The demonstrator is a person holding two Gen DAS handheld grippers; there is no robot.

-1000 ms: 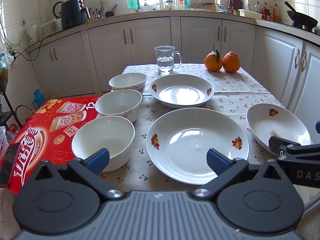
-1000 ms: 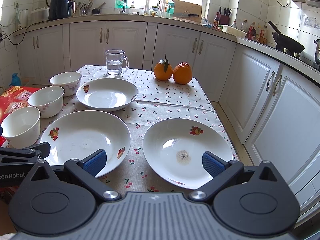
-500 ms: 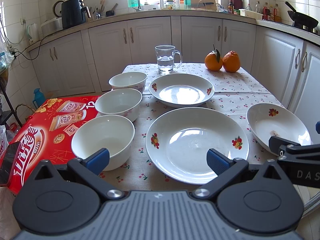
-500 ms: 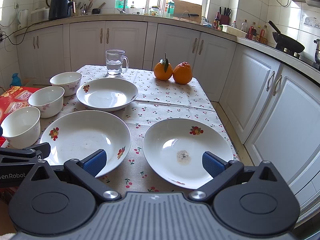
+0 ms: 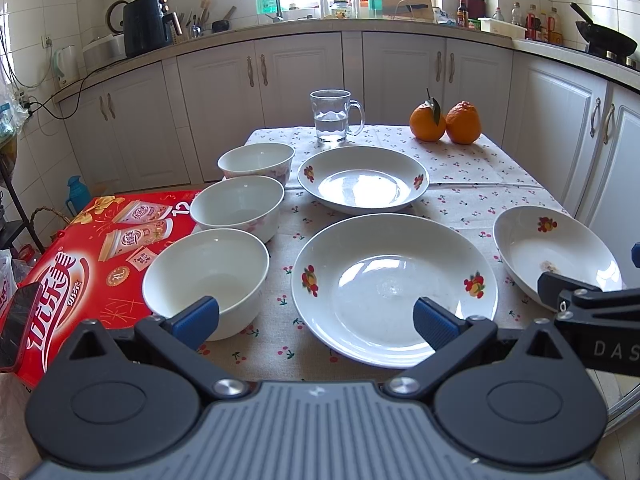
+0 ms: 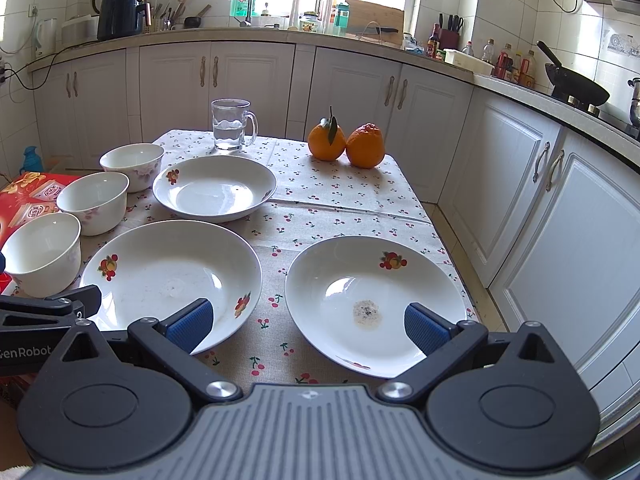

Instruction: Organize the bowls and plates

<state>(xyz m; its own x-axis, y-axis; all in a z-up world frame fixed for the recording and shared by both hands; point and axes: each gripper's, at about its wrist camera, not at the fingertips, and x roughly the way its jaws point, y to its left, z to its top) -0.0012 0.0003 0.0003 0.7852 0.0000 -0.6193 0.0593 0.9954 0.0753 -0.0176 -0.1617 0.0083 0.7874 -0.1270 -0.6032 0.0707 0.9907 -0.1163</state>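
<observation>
Three white bowls stand in a row down the table's left side: near bowl (image 5: 206,278), middle bowl (image 5: 237,207), far bowl (image 5: 256,160). Three white plates with fruit prints lie beside them: a large plate (image 5: 394,286) near the front, a smaller plate (image 5: 363,178) behind it, and a right plate (image 5: 556,254) with a stain. My left gripper (image 5: 316,318) is open and hovers at the front edge between the near bowl and the large plate. My right gripper (image 6: 306,322) is open above the gap between the large plate (image 6: 172,276) and the right plate (image 6: 374,302). Neither holds anything.
A glass mug of water (image 5: 334,116) and two oranges (image 5: 445,122) stand at the far end of the cherry-print tablecloth (image 5: 472,176). A red carton (image 5: 80,264) sits against the table's left side with a phone (image 5: 18,318) on it. White cabinets (image 6: 540,184) run close along the right.
</observation>
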